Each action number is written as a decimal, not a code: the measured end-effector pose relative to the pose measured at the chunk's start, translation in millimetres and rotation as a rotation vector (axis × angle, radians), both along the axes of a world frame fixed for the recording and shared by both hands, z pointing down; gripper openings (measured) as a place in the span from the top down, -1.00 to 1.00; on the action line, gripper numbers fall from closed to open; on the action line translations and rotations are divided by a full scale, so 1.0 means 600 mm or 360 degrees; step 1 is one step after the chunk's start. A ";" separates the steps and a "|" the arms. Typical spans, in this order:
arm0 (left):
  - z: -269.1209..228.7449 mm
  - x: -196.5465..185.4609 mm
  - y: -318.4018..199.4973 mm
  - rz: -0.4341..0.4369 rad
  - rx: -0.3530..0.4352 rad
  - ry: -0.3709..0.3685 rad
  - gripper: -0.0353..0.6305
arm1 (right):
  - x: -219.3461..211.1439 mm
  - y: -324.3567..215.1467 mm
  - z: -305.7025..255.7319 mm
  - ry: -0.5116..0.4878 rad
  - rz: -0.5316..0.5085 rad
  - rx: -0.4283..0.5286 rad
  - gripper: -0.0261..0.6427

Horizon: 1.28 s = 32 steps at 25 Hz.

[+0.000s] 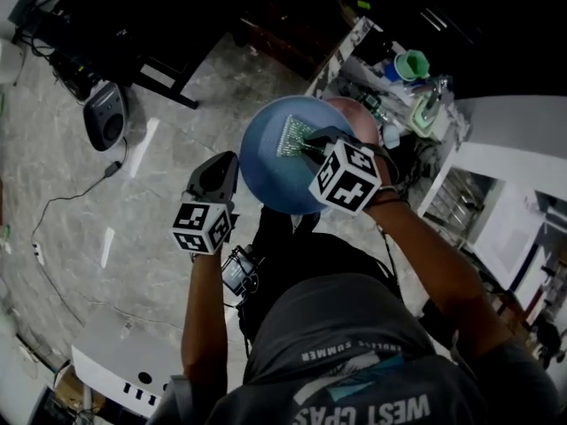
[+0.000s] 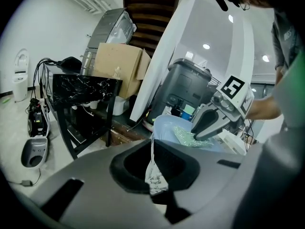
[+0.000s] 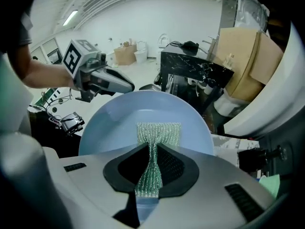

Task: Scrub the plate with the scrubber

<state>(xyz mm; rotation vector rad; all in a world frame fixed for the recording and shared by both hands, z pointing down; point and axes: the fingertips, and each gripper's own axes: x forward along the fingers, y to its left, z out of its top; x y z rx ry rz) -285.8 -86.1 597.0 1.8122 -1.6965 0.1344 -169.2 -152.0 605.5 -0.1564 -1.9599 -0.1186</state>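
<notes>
Left gripper [image 2: 153, 174] pinches the plate [image 3: 143, 111] by its rim, in mid-air above the floor [image 1: 80, 211]. Right gripper [image 3: 148, 175] is clamped on the scrubber [image 3: 159, 131], whose free end lies flat on the plate's face. Risk: scrubbing pressure away from the rim grip may lever the plate loose and drop it. The thin mesh may also slide from the jaws.

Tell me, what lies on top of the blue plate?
A green mesh scrubber, pinched by the right gripper, lies on the blue plate. The surface beneath the scrubber is covered.
</notes>
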 end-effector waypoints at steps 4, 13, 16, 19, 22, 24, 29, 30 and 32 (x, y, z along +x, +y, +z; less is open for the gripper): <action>-0.004 -0.003 -0.004 0.0000 0.0005 -0.0011 0.85 | 0.048 0.028 -0.002 0.0044 0.0005 -0.0046 0.70; -0.006 -0.006 -0.008 -0.0016 -0.0006 -0.0046 0.85 | 0.042 0.128 -0.005 0.0015 -0.0131 -0.0170 0.70; -0.005 -0.005 -0.008 -0.0027 -0.0007 -0.0048 0.85 | 0.010 0.140 -0.001 -0.0013 -0.0201 -0.0169 0.70; -0.003 -0.004 -0.007 -0.0033 -0.0012 -0.0044 0.85 | -0.024 0.128 0.003 -0.0039 -0.0230 -0.0148 0.70; -0.003 -0.003 -0.006 -0.0032 -0.0016 -0.0040 0.85 | -0.048 0.092 0.003 -0.0048 -0.0213 -0.0098 0.70; -0.003 -0.004 -0.006 -0.0028 -0.0020 -0.0038 0.85 | -0.052 0.058 0.003 -0.0038 -0.0178 -0.0057 0.69; 0.000 -0.006 -0.005 -0.0025 -0.0034 -0.0043 0.85 | -0.023 -0.012 0.003 0.0011 -0.0075 -0.0012 0.69; 0.003 -0.005 -0.005 -0.0022 -0.0041 -0.0044 0.85 | -0.012 -0.019 0.003 0.0021 -0.0060 -0.0013 0.69; 0.005 -0.004 -0.005 -0.0011 -0.0054 -0.0041 0.85 | 0.011 -0.021 0.002 0.0042 -0.0040 -0.0027 0.69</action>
